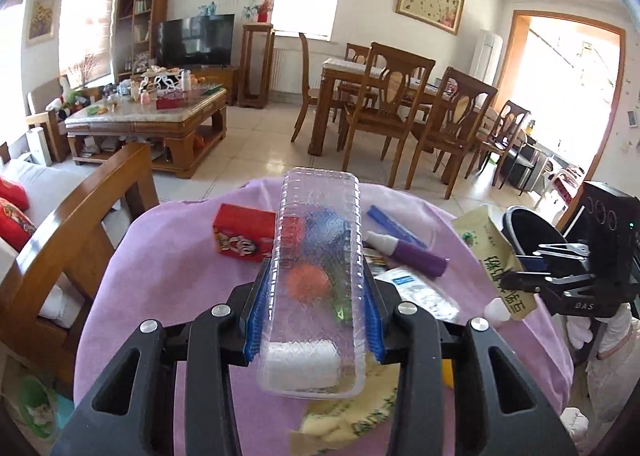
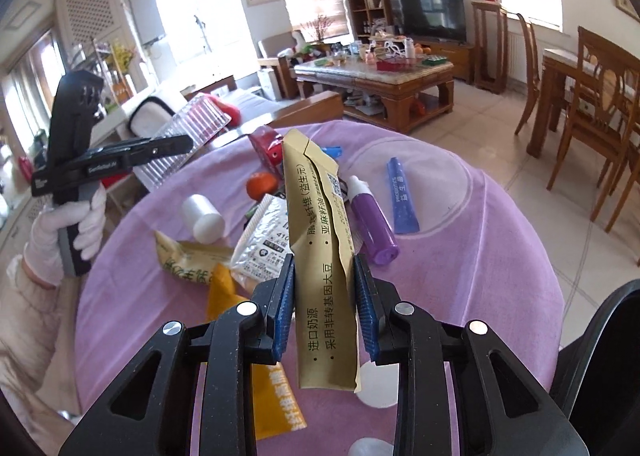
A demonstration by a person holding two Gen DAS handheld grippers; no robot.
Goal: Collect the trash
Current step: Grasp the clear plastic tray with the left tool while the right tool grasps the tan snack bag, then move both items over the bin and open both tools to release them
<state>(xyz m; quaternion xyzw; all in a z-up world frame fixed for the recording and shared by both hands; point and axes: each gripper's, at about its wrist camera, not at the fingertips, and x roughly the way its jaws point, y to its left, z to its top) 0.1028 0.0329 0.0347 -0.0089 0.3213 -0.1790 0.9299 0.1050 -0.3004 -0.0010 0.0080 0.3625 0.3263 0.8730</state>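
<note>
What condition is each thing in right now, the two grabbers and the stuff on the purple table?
Left gripper: shut on clear plastic tray, lifted.
Right gripper: shut on gold packet, torn open.
Purple bottle: lying down, capped.
Blue tube: lying flat.
Orange fruit: on the cloth.

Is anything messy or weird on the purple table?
Yes. Wrappers, a purple bottle, a blue tube and an orange lie strewn over the cloth. The gold packet in the right gripper is creased and torn open.
</note>
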